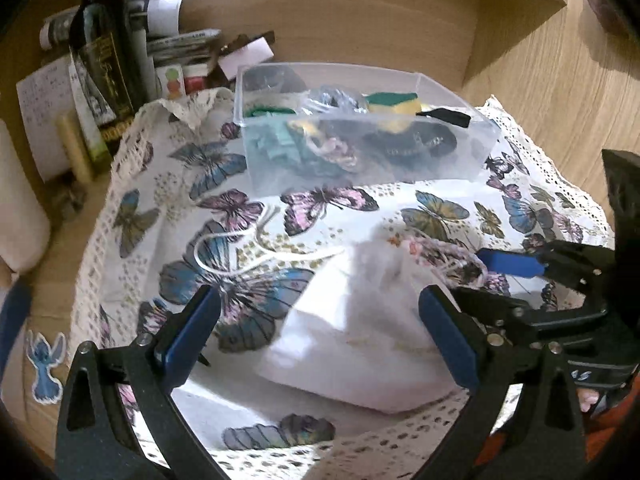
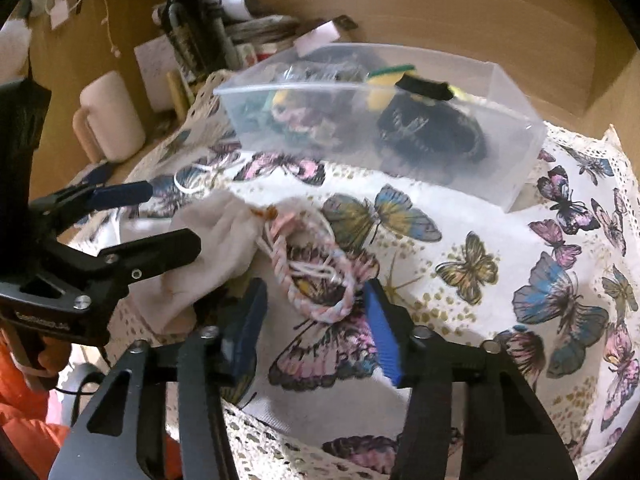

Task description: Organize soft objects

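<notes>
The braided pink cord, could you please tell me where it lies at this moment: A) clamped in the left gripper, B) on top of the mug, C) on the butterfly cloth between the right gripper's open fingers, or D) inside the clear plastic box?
C: the braided pink cord lies on the butterfly cloth, between the open fingers of the right gripper, beside the white pouch.

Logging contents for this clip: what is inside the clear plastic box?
The clear plastic box holds a yellow-green sponge, black fabric, a braided cord and teal pieces. Anything beneath them is hidden.
</notes>
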